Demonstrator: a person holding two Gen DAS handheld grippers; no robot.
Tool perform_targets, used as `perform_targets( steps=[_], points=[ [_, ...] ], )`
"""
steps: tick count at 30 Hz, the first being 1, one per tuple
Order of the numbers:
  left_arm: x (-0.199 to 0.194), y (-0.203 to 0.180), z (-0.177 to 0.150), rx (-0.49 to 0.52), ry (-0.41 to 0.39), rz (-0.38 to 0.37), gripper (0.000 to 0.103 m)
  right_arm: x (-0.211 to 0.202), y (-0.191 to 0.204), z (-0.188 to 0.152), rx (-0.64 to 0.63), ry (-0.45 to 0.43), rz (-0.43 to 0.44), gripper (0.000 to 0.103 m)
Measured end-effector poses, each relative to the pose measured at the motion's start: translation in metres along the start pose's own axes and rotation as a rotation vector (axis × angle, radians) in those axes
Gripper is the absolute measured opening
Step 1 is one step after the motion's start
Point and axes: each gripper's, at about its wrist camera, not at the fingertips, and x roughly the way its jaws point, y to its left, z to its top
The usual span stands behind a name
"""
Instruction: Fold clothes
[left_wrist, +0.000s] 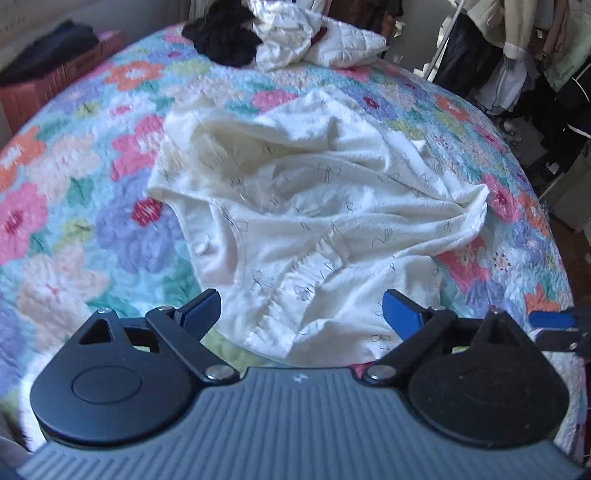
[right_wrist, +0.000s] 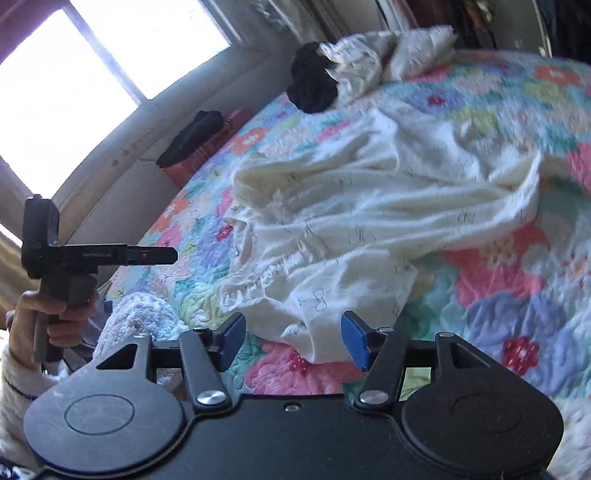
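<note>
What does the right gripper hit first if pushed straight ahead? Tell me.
Probably the near hem of the white garment, lying crumpled on the floral quilt just ahead of the open right gripper; depth is uncertain.

One cream garment (left_wrist: 314, 206) lies spread on one floral quilt (left_wrist: 74, 221), with one black garment (left_wrist: 225, 37) and two tools.
</note>
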Motion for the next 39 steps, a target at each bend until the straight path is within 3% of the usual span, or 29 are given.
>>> perform_targets(
  steps=[3,8,11,12,13,14,19,22,26,33,36,39],
  points=[
    [0.053,-0.002,-0.005,-0.071,0.068,0.065,0.092,0.05,-0.02,-0.014,0.142,0.02,-0.078,0.063],
    [0.079,-0.011,-0.013,-0.018,0.032,0.13,0.092,0.097,-0.041,-0.021,0.285,0.024,-0.123,0.063],
    [0.079,-0.009,-0.015,-0.008,0.008,0.094,0.092,0.122,-0.045,-0.019,0.245,0.039,-0.196,0.063],
    [0.076,-0.01,-0.016,0.012,-0.016,0.082,0.092,0.127,-0.042,-0.019,0.194,0.038,-0.191,0.058],
    [0.072,-0.012,-0.018,0.042,-0.044,0.065,0.092,0.128,-0.037,-0.02,0.142,0.026,-0.181,0.045],
    [0.068,-0.014,-0.019,0.074,-0.072,0.046,0.092,0.127,-0.032,-0.021,0.099,0.03,-0.16,0.005],
    [0.046,-0.036,-0.035,0.237,-0.145,-0.14,0.092,0.085,-0.018,-0.013,0.071,-0.034,-0.019,0.004],
    [0.043,-0.056,-0.047,0.342,-0.112,-0.237,0.094,0.06,-0.015,-0.009,0.104,-0.046,0.055,0.004],
    [0.044,-0.059,-0.062,0.346,-0.049,-0.368,0.094,0.032,-0.012,-0.015,0.115,-0.033,0.07,0.004],
    [0.059,-0.04,-0.055,0.231,-0.011,-0.272,0.094,0.007,-0.01,-0.029,0.025,-0.033,-0.111,0.004],
    [0.066,-0.03,-0.052,0.171,0.006,-0.205,0.094,0.004,-0.006,-0.026,-0.048,-0.085,-0.256,0.004],
    [0.075,-0.015,-0.049,0.104,0.031,-0.138,0.095,0.016,-0.006,-0.022,-0.07,-0.063,-0.285,0.004]
  ],
)
